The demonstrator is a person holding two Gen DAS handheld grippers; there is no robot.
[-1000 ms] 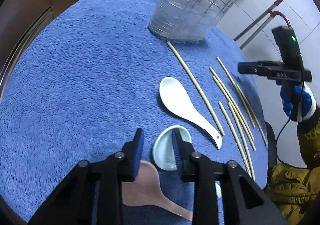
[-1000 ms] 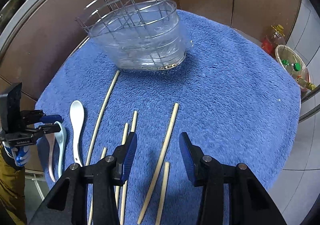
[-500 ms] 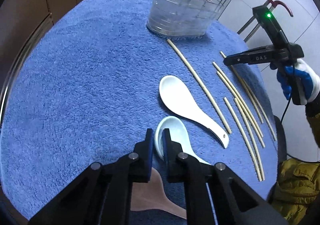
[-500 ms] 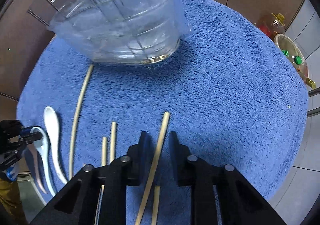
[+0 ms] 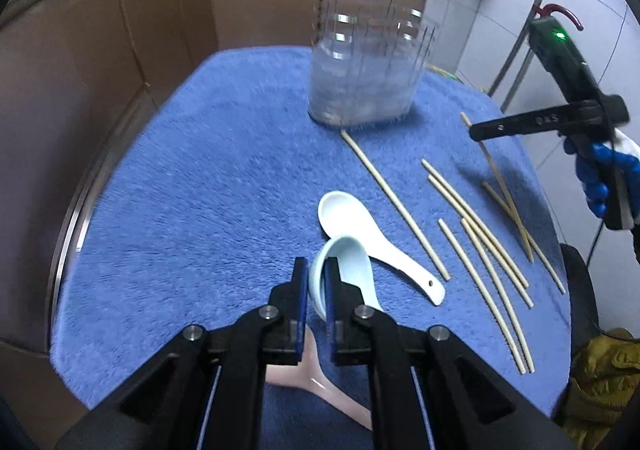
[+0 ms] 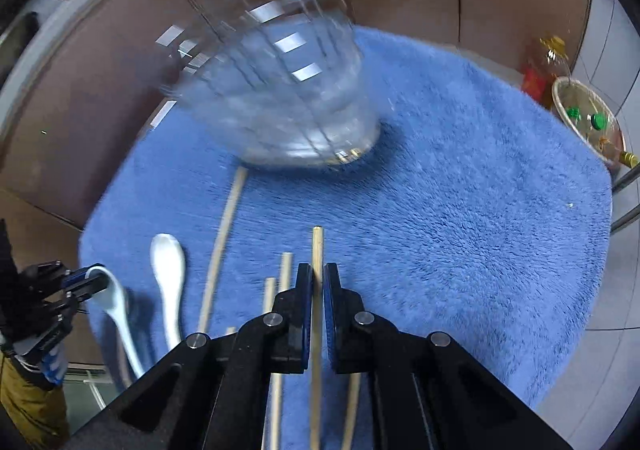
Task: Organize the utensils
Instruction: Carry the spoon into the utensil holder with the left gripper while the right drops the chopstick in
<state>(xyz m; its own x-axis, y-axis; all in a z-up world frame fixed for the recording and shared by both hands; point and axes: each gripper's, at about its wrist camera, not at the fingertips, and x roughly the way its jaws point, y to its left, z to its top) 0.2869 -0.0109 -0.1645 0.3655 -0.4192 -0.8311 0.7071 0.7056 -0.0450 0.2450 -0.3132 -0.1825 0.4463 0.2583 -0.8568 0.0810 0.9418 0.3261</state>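
My left gripper (image 5: 317, 286) is clamped on the pale blue ceramic soup spoon (image 5: 344, 270), tilted up off the blue fleece cloth (image 5: 200, 190); my right gripper (image 6: 317, 290) pinches one pale wooden chopstick (image 6: 317, 246). The clear plastic drainer holder with wire rack (image 5: 364, 90) looks empty, so nearly everything remains: the white ceramic spoon (image 5: 360, 226) and the loose chopsticks.

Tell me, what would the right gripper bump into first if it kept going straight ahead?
Probably the clear holder. The right gripper, shut on a chopstick, points up the towel toward it, with only towel between. Depth is hard to judge.
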